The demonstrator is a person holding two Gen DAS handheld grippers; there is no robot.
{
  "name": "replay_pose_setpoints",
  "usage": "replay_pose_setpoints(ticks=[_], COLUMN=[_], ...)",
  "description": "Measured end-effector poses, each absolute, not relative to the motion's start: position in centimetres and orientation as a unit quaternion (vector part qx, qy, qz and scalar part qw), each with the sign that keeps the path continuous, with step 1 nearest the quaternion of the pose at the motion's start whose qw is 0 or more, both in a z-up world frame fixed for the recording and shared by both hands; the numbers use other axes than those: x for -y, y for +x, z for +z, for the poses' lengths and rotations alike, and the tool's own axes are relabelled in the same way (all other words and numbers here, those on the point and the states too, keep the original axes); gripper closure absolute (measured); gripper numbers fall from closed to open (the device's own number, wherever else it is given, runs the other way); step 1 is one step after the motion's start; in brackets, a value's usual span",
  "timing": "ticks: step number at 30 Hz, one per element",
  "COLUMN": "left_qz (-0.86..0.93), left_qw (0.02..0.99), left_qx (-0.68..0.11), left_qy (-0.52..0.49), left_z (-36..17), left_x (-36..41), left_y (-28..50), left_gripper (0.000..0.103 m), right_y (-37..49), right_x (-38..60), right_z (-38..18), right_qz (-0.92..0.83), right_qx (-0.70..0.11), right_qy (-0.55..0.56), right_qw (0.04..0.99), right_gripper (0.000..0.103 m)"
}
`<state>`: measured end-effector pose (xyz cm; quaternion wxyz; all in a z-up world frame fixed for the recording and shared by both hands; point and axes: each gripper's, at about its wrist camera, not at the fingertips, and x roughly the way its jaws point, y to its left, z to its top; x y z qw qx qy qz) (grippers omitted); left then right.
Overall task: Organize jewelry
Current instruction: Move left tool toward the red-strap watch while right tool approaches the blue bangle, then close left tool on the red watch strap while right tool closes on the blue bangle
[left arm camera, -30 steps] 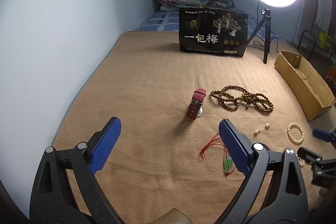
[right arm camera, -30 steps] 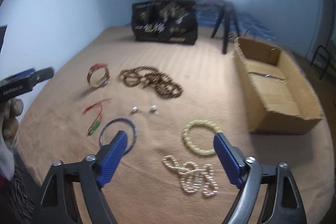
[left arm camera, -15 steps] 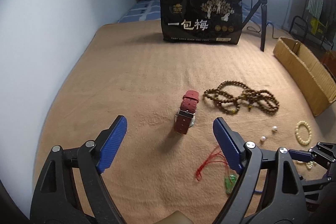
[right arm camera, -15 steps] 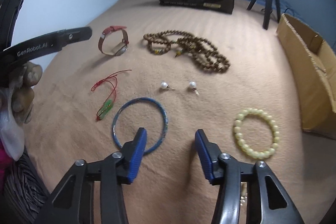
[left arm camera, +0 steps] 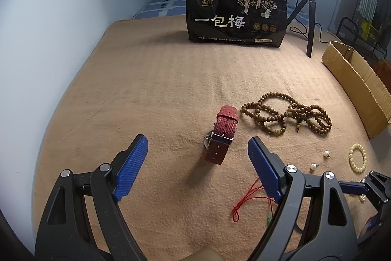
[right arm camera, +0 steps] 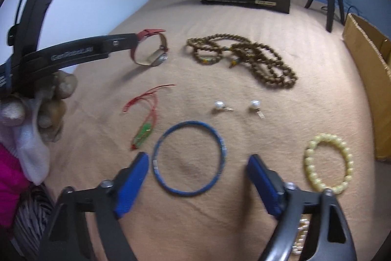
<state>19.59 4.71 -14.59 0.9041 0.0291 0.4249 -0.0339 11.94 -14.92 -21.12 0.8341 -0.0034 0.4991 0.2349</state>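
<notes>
Your open brown cardboard box (left arm camera: pixel 359 82) sits at the right edge of the tan blanket (left arm camera: pixel 158 80); what little of its inside shows in either view is bare cardboard, and all the jewelry lies outside it on the blanket.

Since half a second ago your right gripper (right arm camera: pixel 198 173) has spread from a narrow gap to a wide one and pushed forward, so the thin blue bangle (right arm camera: pixel 189 158) now lies between its blue fingers (right arm camera: pixel 133 179) — close to the left pad, though the blur makes contact impossible to judge. Your left gripper (left arm camera: pixel 198 165) has moved closer to the red-strapped wristwatch (left arm camera: pixel 221 136), which now lies just ahead of its fingertips.

Both claws are spread wide and carry nothing. The watch rests on its side with the strap loop standing up, apart from either pad of the left gripper. To its right lies the long string of brown wooden beads (left arm camera: pixel 286 114), heaped in loops. Nearer you are the two pearl stud earrings (right arm camera: pixel 220 105), side by side, and the pale yellow bead bracelet (right arm camera: pixel 328 168) off to the right near the box. The red cord with a green pendant (right arm camera: pixel 144 119) lies just left of the bangle — touching neither gripper. A pearl strand (right arm camera: pixel 301 236) shows partly under the right gripper's right finger.
</notes>
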Motion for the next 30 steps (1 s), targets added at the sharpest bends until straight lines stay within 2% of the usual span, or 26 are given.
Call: replay_pose_setpoints(ticks=[4, 7, 10, 12, 16, 21, 23, 26, 30], left_qz=[-0.037, -0.038, -0.039, -0.040, -0.043, -0.047, -0.049, -0.050, -0.051], left_qw=[0.902, 0.900, 0.898, 0.897, 0.893, 0.886, 0.884, 0.885, 0.886], left_qx=[-0.428, -0.433, -0.436, -0.437, -0.446, -0.460, -0.463, -0.463, -0.461], left_qy=[0.035, 0.042, 0.047, 0.047, 0.042, 0.031, 0.028, 0.025, 0.018], left_z=[-15.0, -15.4, -15.8, -16.0, -16.4, -17.0, -17.0, -16.9, -16.7], left_x=[-4.4, -4.1, -4.0, -3.9, -3.9, -3.8, -3.7, -3.6, -3.6], left_y=[19.8, 20.1, 20.3, 20.4, 21.0, 21.8, 22.0, 22.0, 22.0], left_gripper=[0.017, 0.022, 0.022, 0.026, 0.033, 0.055, 0.070, 0.082, 0.084], right_y=[11.6, 11.4, 11.2, 10.9, 10.9, 11.1, 11.0, 11.0, 11.1], right_x=[13.8, 12.9, 12.0, 11.5, 11.5, 11.8, 11.8, 11.9, 12.1], right_z=[-21.3, -21.8, -22.2, -22.3, -22.2, -22.1, -22.0, -21.8, -21.6], right_qz=[0.243, 0.235, 0.224, 0.218, 0.212, 0.215, 0.215, 0.216, 0.215], right_qx=[-0.494, -0.491, -0.486, -0.480, -0.474, -0.475, -0.475, -0.476, -0.477], right_qy=[-0.028, -0.062, -0.102, -0.124, -0.141, -0.136, -0.138, -0.132, -0.125], right_qw=[0.834, 0.837, 0.839, 0.840, 0.843, 0.842, 0.842, 0.842, 0.843], right_gripper=[0.010, 0.010, 0.011, 0.013, 0.029, 0.030, 0.030, 0.031, 0.031])
